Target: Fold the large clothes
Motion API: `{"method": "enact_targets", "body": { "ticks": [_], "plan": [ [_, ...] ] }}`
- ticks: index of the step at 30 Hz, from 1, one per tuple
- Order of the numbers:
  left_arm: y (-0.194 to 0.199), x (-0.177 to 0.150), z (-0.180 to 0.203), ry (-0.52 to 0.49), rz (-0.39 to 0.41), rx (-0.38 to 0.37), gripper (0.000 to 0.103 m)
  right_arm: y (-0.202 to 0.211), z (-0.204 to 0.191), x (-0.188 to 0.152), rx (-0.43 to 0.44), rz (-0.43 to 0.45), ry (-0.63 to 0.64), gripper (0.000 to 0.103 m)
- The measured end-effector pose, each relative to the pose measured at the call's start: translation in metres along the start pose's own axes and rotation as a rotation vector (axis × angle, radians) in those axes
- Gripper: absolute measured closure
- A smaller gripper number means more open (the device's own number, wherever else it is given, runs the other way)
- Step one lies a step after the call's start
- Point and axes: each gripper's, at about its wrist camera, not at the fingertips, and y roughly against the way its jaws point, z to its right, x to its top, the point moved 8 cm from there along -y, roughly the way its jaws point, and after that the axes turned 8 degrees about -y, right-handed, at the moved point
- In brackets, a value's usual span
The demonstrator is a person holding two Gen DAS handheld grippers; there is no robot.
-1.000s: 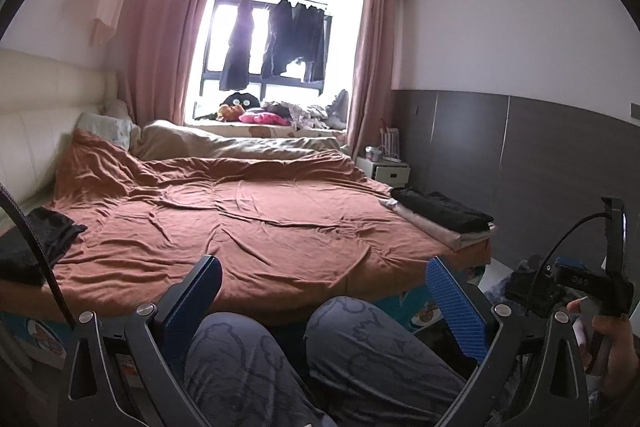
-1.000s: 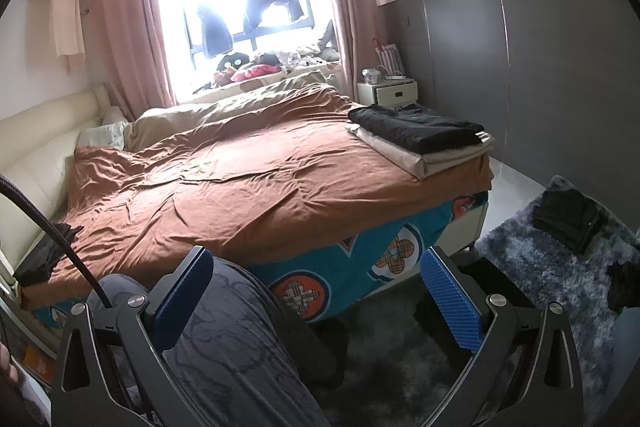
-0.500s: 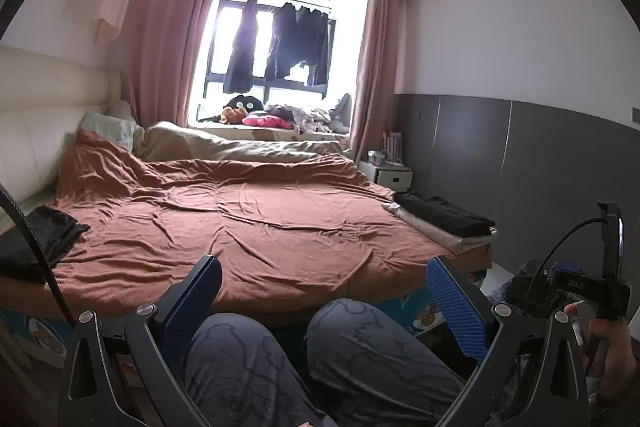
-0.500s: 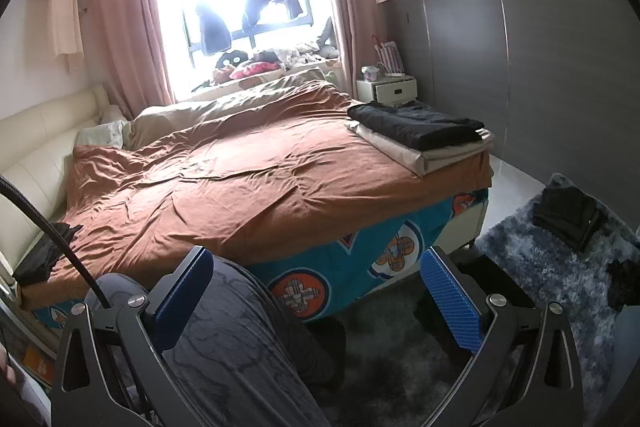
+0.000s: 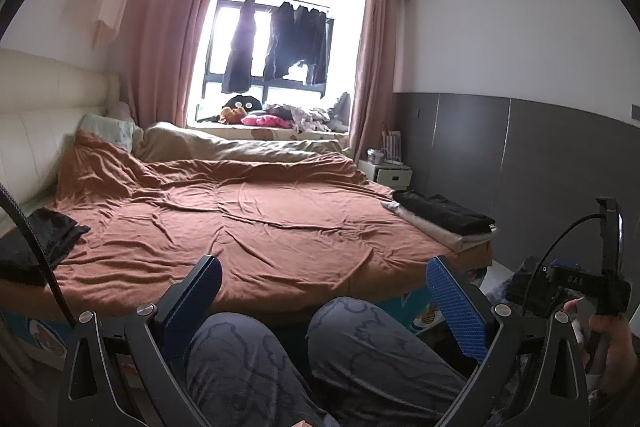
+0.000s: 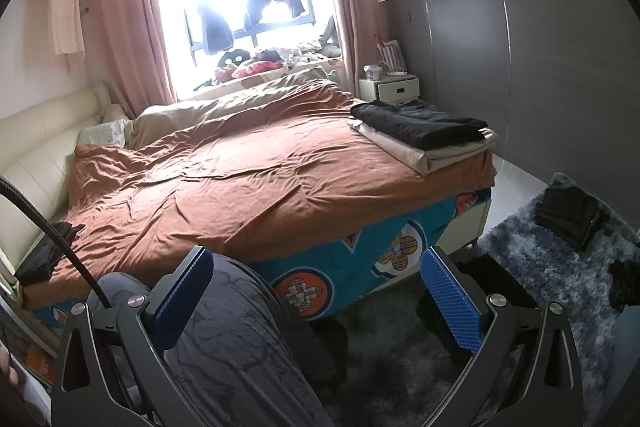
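Left gripper (image 5: 324, 301): spread wide, empty, above the person's knees (image 5: 352, 331).
Right gripper (image 6: 316, 291): spread wide, empty.
Folded clothes stack (image 6: 424, 131): far right corner of the bed (image 6: 240, 179).
Dark garment (image 5: 36, 239): bed's near left edge.

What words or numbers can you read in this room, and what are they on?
Nothing reads for certain.
Pale marks like "DAA" on the black device by the person's hand: too blurred to trust.
Bed skirt: cartoon flower patches, no readable words.
Small jar on the nightstand: label too small to read.
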Motion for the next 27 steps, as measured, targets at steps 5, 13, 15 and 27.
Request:
{"method": "enact_targets", "body": {
  "ticks": [5,13,15,27],
  "plan": [
    [0.0005,0.0004,-0.0005,0.003,0.003,-0.002,0.0,0.0012,-0.003,-0.0017,0.002,-0.002,0.0,0.0],
    [0.003,-0.0001,0.0,0.014,0.014,-0.005,0.0,0.0005,-0.0026,-0.0014,-0.002,-0.005,0.001,0.0],
    [0.004,0.0,0.0,0.02,0.018,-0.005,0.0,-0.0004,-0.0024,-0.0016,-0.003,-0.007,0.001,0.0],
    [0.006,0.0002,-0.0014,0.021,0.019,-0.009,0.0,-0.001,-0.0026,-0.0004,-0.005,-0.005,0.005,0.0]
  ]
}}
